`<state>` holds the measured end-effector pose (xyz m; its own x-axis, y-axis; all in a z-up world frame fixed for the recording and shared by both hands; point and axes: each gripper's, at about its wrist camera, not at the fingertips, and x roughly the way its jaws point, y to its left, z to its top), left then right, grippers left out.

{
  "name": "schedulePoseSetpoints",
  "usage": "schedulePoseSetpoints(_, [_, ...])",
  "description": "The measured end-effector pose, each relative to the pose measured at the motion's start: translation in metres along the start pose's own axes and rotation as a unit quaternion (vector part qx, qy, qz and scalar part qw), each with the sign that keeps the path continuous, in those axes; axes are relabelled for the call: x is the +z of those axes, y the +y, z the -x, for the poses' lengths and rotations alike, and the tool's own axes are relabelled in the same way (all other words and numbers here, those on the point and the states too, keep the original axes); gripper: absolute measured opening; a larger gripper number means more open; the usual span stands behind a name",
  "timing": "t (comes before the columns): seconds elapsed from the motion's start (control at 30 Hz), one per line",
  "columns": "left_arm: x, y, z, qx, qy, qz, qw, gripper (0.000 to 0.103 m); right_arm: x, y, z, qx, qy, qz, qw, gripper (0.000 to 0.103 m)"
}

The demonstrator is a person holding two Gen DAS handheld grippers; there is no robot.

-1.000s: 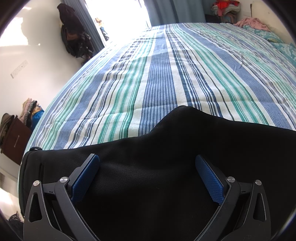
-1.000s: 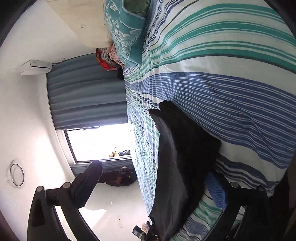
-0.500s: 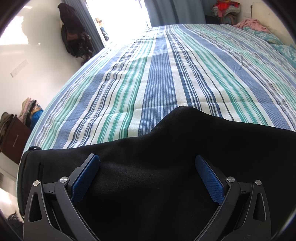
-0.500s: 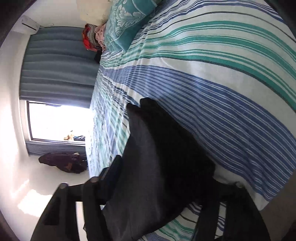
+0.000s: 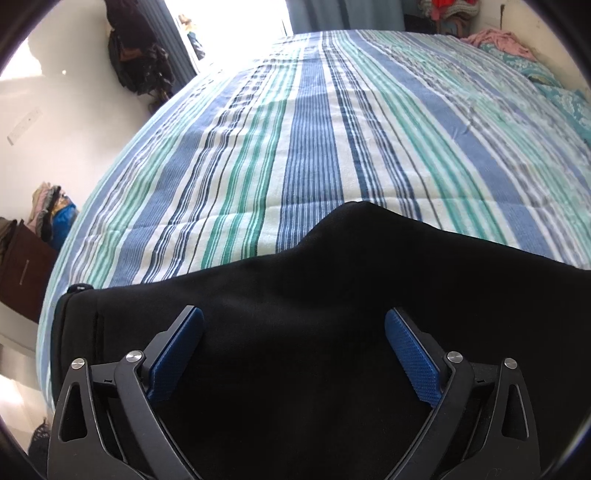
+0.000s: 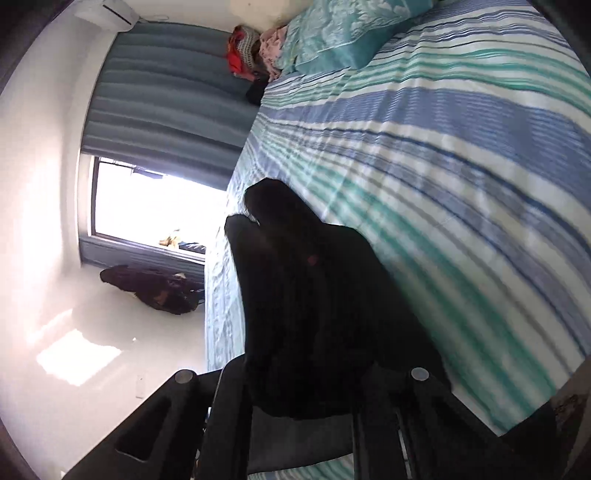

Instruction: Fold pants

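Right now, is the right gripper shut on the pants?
Shut: the right gripper has just closed, its jaws pinching a bunch of the black pants.

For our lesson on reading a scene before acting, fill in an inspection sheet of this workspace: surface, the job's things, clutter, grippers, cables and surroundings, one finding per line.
Surface: bed with striped sheet, blue, green and white, mostly bare.
Job's things: black pants lie along the near edge of the bed; one end is bunched and raised in the right wrist view.
Clutter: teal pillow and pink cloth at the head of the bed.
Grippers: left gripper open above the pants, blue fingers spread wide; right gripper has just closed on the pants, with fabric between its fingers.
Cables: nothing seen.
Surroundings: bright window, grey-blue curtain, dark clothes hanging on the wall, air conditioner.
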<state>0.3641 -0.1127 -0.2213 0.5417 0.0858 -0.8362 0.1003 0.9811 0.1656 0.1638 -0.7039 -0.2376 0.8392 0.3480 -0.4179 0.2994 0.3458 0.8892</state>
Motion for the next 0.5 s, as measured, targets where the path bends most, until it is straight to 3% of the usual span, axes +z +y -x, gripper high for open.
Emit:
schedulePoseSetpoints(0.1, [-0.027, 0.022, 0.04, -0.061, -0.021, 0.03, 0.9975, 0.098, -0.044, 0.039, -0.038, 0.031, 0.039, 0.023, 0.999, 0.011])
schedulePoseSetpoints(0.17, [-0.052, 0.04, 0.056, -0.079, -0.026, 0.055, 0.995, 0.098, -0.078, 0.059, -0.071, 0.055, 0.066, 0.023, 0.996, 0.011])
schedulePoseSetpoints(0.3, [-0.1, 0.075, 0.063, -0.091, -0.018, 0.114, 0.9892, 0.098, -0.154, 0.088, -0.154, 0.056, 0.126, 0.022, 0.99, 0.011])
schedulePoseSetpoints(0.37, [-0.104, 0.085, 0.057, -0.11, 0.01, 0.134, 0.9849, 0.098, -0.193, 0.104, -0.191, 0.052, 0.152, 0.037, 0.986, 0.011])
schedulePoseSetpoints(0.5, [-0.099, 0.092, 0.061, -0.1, -0.013, 0.137, 0.9854, 0.098, -0.275, 0.144, -0.249, 0.029, 0.203, 0.114, 0.972, 0.013])
